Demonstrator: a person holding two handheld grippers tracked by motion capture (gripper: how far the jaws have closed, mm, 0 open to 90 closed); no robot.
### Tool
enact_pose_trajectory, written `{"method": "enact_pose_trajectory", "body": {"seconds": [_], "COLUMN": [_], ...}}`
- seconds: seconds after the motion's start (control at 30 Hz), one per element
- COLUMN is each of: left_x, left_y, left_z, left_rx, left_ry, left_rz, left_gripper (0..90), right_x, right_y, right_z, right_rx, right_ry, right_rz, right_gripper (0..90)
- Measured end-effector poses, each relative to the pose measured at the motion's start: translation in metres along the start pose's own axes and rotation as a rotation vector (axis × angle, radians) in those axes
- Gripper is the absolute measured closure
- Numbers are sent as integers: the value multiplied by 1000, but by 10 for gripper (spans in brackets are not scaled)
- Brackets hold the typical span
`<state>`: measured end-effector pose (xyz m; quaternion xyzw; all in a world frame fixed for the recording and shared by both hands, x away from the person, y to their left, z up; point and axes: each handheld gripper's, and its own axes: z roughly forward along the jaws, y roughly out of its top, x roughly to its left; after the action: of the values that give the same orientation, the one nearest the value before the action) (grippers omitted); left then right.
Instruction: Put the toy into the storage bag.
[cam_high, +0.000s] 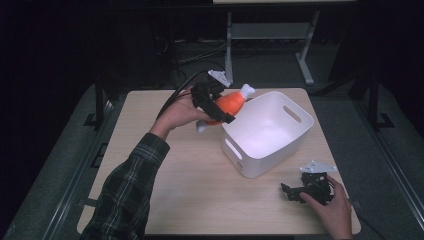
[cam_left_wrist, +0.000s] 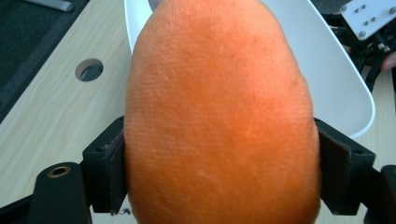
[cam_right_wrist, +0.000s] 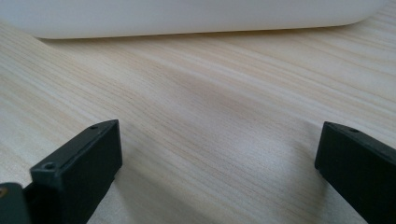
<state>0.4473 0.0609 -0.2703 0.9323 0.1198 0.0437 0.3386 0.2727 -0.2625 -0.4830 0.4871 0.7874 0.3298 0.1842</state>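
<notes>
The orange plush drumstick (cam_left_wrist: 219, 116) hides most of the white bin (cam_left_wrist: 336, 79) in the left gripper view.

No readable text, label, brand, number or sign is showing anywhere: nothing legible is appearing on any object or surface in the three views.
</notes>
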Motion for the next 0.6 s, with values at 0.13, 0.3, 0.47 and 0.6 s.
{"method": "enact_pose_trajectory", "body": {"seconds": [0.13,0.3,0.47,0.6], "left_x": [1,1,1,2], "left_y": [10,22,32,38], "left_z": [5,11,19,26], "left_rx": [-4,-14,-23,-28], "left_ry": [-2,-3,-10,-14], "left_rz": [5,14,17,20], "left_gripper": [188,188,188,187], "right_x": [0,0,0,0], "right_y": [0,0,0,0], "right_z": [0,0,0,0], "right_rx": [0,0,1,0], "right_ry": [0,0,1,0], "right_rz": [0,0,-2,-2], "right_gripper": [2,2,2,2]}}
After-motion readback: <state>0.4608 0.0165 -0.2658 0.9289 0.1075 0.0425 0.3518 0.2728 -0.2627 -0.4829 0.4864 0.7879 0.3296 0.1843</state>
